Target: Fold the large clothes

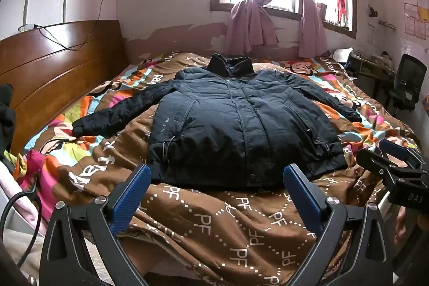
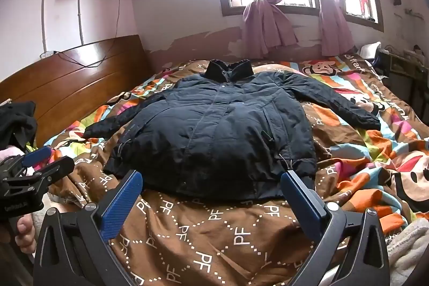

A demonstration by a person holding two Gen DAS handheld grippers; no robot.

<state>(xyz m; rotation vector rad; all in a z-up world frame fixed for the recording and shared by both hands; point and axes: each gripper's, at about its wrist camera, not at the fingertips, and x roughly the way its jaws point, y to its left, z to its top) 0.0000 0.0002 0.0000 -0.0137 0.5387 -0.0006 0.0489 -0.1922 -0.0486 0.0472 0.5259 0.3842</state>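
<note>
Two wide-apart grippers, left gripper (image 1: 217,195) and right gripper (image 2: 211,197), face one jacket (image 1: 236,122).

The brown duvet cover (image 1: 214,227) is plastered with white dotted "PF" letters all over. The dark jacket (image 1: 241,119) has small print reading "SINCE 1988" on its front panel, and the right gripper (image 1: 396,165) body shows "DAS", cut off at the frame edge.

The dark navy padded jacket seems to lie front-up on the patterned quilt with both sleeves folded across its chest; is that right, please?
Not quite: the dark navy padded jacket lies front-up on the patterned quilt, but both sleeves are spread outward, as the left wrist view shows.
</note>
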